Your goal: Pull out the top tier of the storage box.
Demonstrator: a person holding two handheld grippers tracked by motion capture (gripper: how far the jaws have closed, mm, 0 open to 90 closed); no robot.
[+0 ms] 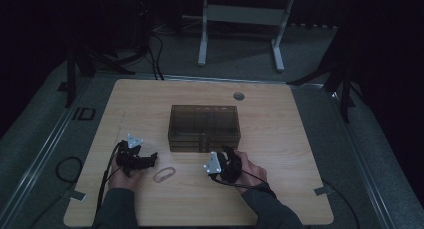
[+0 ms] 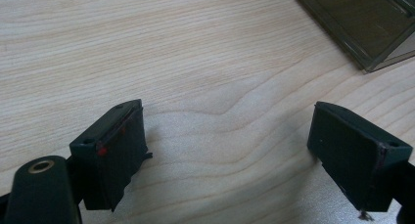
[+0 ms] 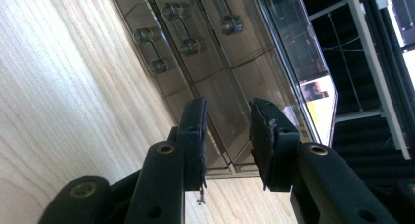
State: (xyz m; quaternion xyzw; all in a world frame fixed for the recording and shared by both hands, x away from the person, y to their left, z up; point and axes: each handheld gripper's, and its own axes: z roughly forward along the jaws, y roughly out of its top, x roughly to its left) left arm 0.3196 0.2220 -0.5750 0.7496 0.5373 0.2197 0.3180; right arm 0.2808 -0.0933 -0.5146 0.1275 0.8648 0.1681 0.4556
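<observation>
1. High view: a smoky translucent plastic drawer box [image 1: 204, 127] sits at the centre of the pale wooden table [image 1: 280, 119].
2. At lower left of the frame, the left gripper [image 1: 150, 159] lies just left of a thin oval rubber band [image 1: 164, 174] flat on the wood.
3. Left gripper view: its jaws stand wide apart over bare table, holding nothing.
4. Right gripper [image 3: 226, 136], lower centre in its own view, has jaws partly open, nothing between them, aimed at the box's drawer front, near its round-ended handles [image 3: 150, 50].
</observation>
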